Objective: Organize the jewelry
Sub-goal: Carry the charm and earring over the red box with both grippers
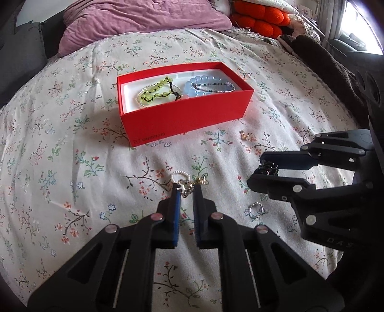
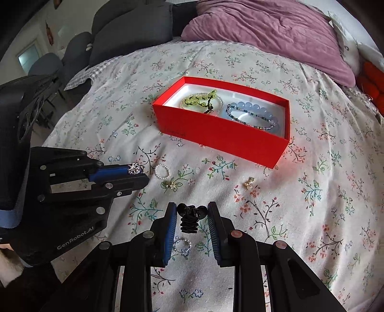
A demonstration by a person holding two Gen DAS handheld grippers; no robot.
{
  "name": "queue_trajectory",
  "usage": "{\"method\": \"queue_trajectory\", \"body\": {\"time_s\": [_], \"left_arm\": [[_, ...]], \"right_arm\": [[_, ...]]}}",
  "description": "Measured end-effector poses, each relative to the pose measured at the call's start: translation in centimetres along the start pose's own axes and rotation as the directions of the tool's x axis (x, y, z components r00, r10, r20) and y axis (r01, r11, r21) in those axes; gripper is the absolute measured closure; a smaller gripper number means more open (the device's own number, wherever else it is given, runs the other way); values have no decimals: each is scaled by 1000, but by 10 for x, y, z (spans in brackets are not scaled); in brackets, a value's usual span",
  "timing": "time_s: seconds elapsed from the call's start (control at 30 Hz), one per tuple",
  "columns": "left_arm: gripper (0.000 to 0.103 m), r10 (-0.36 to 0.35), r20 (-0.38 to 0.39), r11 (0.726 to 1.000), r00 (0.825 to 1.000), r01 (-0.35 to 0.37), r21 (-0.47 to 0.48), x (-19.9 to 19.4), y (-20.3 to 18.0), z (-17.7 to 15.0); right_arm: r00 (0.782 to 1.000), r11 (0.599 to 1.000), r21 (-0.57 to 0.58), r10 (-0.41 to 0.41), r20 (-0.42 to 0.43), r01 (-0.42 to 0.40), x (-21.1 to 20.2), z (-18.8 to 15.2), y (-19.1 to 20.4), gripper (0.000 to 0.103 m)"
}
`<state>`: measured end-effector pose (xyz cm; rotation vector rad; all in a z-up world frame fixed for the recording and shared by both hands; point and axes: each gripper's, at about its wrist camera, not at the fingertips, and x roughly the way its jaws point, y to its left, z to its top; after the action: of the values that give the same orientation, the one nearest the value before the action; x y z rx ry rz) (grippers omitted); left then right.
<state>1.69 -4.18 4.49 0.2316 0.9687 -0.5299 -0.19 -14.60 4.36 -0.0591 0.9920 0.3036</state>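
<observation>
A red box [image 1: 192, 124] [image 2: 240, 141] sits on the floral bedspread and holds a yellow-green bead bracelet [image 1: 156, 92], a blue bead bracelet [image 1: 194, 84] and a thin dark bead chain [image 1: 216, 88]. My left gripper [image 1: 187, 190] [image 2: 138, 171] is shut on a small sparkly star charm [image 1: 185, 190] [image 2: 135, 168]. My right gripper [image 2: 192, 211] [image 1: 266, 169] is shut on a black hair clip [image 2: 190, 216] [image 1: 267, 166], held above the bedspread. A pearl ring [image 2: 162, 171] [image 1: 180, 176], two gold earrings [image 2: 171, 184] [image 2: 249, 182] and a silver ring [image 2: 182, 244] [image 1: 257, 209] lie on the bedspread.
A purple pillow [image 1: 144, 19] [image 2: 264, 31] lies behind the box. An orange cushion [image 1: 259, 19] and a dark blanket [image 1: 324, 62] are at the far right. Grey cushions [image 2: 129, 31] and chairs are at the left of the bed.
</observation>
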Motion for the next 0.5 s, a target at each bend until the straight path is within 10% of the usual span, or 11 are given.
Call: {"method": "queue_trajectory", "body": {"time_s": [0.5], "left_arm": [[92,9,60,1000,998,-7,-29,-25,0,32]], "right_arm": [[996,999,49,-21,86,17,-32,29,-11,77]]}}
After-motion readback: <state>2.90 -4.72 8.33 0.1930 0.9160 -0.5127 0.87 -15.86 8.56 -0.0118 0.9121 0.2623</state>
